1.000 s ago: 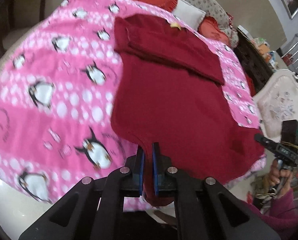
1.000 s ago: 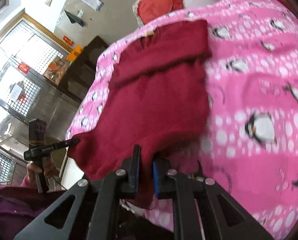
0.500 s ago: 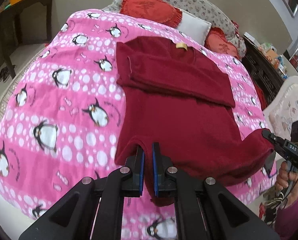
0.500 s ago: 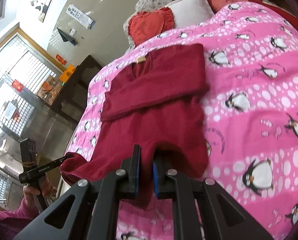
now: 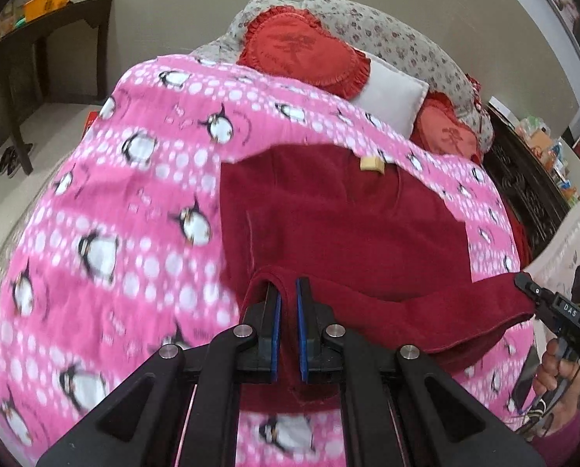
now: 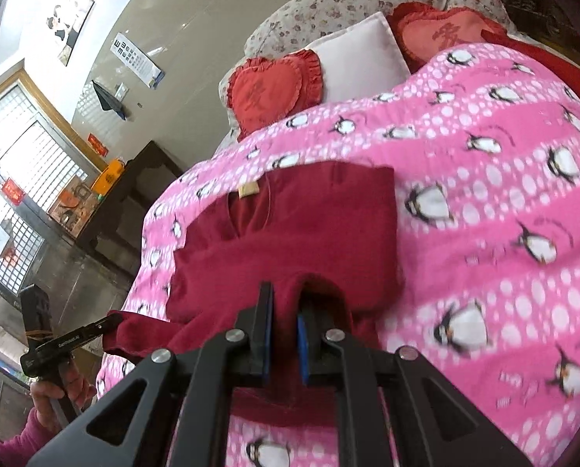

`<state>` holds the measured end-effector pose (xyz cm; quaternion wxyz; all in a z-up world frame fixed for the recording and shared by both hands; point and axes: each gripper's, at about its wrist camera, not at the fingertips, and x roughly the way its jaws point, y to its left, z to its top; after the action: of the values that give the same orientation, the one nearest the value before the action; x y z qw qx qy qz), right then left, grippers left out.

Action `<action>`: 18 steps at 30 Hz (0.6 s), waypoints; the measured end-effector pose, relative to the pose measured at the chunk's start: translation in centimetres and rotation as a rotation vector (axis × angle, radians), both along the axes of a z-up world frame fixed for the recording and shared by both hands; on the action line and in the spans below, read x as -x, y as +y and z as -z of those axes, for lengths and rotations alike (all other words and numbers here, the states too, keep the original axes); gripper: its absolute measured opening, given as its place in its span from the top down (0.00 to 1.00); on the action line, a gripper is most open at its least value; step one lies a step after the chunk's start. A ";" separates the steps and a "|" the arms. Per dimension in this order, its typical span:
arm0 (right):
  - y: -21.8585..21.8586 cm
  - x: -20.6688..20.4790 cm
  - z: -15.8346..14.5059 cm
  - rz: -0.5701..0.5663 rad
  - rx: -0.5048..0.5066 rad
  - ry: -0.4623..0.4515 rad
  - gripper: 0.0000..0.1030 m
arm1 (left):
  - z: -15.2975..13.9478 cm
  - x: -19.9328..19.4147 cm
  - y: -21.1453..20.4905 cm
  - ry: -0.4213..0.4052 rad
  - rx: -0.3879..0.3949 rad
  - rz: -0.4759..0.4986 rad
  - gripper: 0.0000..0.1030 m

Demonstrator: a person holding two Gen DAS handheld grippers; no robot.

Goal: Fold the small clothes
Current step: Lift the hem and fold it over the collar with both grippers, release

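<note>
A dark red knit sweater [image 5: 340,225] lies on a pink penguin blanket [image 5: 134,233], collar with a tan label [image 5: 371,164] at the far end, sleeves folded across. My left gripper [image 5: 287,295] is shut on the sweater's bottom hem at its left corner and holds it raised over the body. My right gripper [image 6: 284,303] is shut on the hem's right corner of the sweater [image 6: 290,233], also raised. The hem hangs folded between the two grippers. Each gripper shows in the other's view: the right one [image 5: 539,303] and the left one [image 6: 76,336].
The blanket [image 6: 484,194] covers a bed. Red heart cushions [image 5: 301,54], a white pillow [image 5: 391,97] and a floral headboard stand at the far end. Dark wooden furniture [image 5: 37,58] stands left of the bed, a carved dark cabinet [image 5: 523,186] to the right.
Both grippers have carried the bottom hem up and forward toward the collar, so the lower half of the sweater now folds over the upper part.
</note>
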<state>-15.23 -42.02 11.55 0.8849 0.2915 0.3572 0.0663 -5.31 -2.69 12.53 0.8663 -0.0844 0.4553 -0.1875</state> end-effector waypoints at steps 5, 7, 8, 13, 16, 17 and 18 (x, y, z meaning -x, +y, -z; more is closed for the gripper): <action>-1.2 -4.1 0.1 0.024 0.015 0.015 0.90 | 0.3 -4.5 -1.3 -0.008 -0.008 -0.016 1.00; -2.0 -6.1 0.6 0.038 0.011 0.026 0.90 | 0.8 -6.4 -1.8 0.000 -0.013 -0.023 1.00; -2.2 -6.7 0.8 0.044 0.009 0.031 0.90 | 1.1 -7.3 -2.0 0.008 -0.014 -0.027 1.00; -3.6 -12.3 3.1 0.061 0.006 0.092 0.90 | 3.4 -11.7 -2.6 0.069 0.004 -0.042 1.00; -4.3 -14.8 4.4 0.064 -0.016 0.153 0.77 | 3.7 -13.2 -2.2 0.080 0.082 -0.008 1.00; -4.5 -15.0 4.5 0.065 -0.031 0.150 0.72 | 3.5 -13.4 -2.0 0.086 0.098 -0.002 0.97; -4.7 -14.9 4.2 0.068 -0.050 0.129 0.68 | 3.1 -13.4 -1.7 0.091 0.122 0.004 0.85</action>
<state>-0.37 -46.73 7.32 0.8541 0.3293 0.4018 0.0263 8.11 -4.39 9.39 0.8375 -0.1443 0.4822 -0.2127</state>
